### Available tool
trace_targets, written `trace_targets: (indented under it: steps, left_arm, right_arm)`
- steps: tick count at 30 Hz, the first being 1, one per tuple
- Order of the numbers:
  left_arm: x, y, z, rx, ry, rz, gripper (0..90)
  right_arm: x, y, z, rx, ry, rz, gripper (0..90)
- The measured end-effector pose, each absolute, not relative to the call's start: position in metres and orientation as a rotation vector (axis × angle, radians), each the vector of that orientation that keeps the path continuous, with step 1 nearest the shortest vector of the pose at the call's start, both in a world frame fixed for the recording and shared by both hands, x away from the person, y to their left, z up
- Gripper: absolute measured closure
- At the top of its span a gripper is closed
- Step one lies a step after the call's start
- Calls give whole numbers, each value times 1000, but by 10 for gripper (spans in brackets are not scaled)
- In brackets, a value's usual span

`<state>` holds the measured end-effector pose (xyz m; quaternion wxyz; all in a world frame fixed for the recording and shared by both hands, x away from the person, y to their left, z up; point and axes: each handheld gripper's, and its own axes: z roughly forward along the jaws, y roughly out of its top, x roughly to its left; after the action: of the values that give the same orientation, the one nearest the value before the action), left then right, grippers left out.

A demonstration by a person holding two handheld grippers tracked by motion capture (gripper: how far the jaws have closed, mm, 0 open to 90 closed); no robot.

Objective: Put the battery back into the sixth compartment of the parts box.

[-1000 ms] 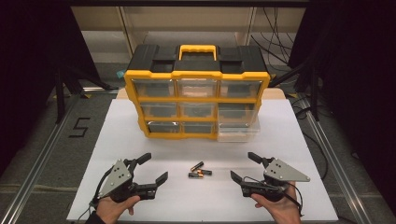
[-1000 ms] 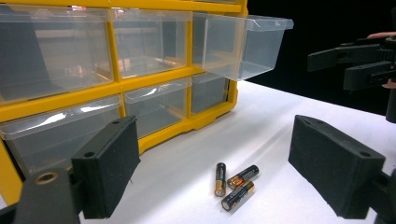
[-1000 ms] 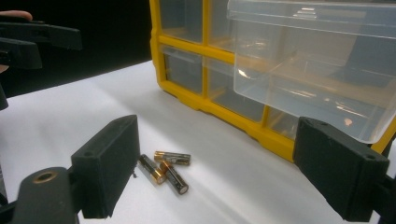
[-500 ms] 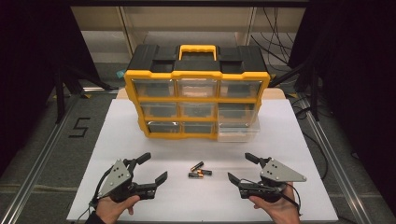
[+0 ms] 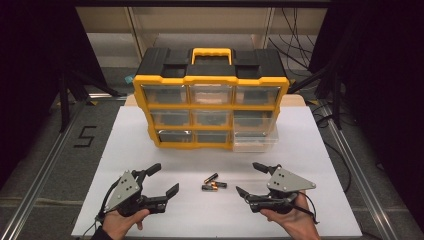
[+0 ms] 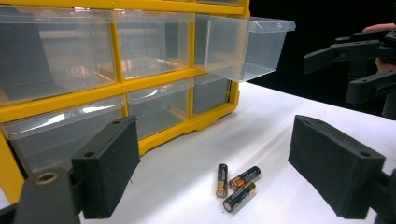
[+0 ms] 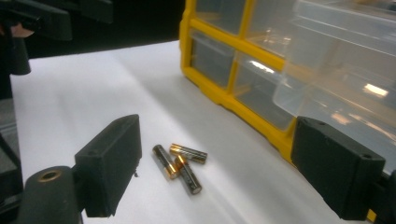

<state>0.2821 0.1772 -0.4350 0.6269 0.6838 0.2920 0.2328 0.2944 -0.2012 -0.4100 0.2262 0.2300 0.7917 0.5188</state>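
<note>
Two grippers sit low over the white bench (image 5: 150, 130), one in each of the person's hands, and both have their fingers spread wide with nothing between them. Left gripper (image 5: 161, 180) is at the near left of the bench, its black fingers (image 6: 109, 163) pointing inward toward the middle. Right gripper (image 5: 251, 178) mirrors it at the near right, fingers (image 7: 112, 161) likewise aimed at the centre.

Between the two, lying flat on the bench and well clear of either set of fingers, are three batteries (image 5: 212, 183). They are black with copper-coloured ends and lie in a loose cluster, touching one another; from the left gripper view they sit just ahead, framed by the open fingers (image 6: 236, 183), and the right gripper view shows the same little heap (image 7: 180, 166).

Beyond the batteries, toward the back of the bench, stands a yellow and black drawer cabinet (image 5: 210, 80) with a yellow carry handle on top and three rows of clear drawers. Its lower right clear drawer (image 5: 255, 137) is pulled out and juts forward past the cabinet's front.
</note>
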Motion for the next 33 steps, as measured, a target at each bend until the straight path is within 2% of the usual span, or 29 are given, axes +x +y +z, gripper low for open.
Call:
trace_targets:
  steps: [9,19,33]
  left_arm:
    - [282,177,-435,1568,669,533,156]
    - [282,176,-435,1561,672,525,156]
    - [283,176,-434,1551,656,524,156]
  right_arm:
    - [302,-178,-411,548,2304,1364,203]
    - [315,-151,-413,458,2441,1273,188]
    - [338,-108,-436,331,2679,1020,280]
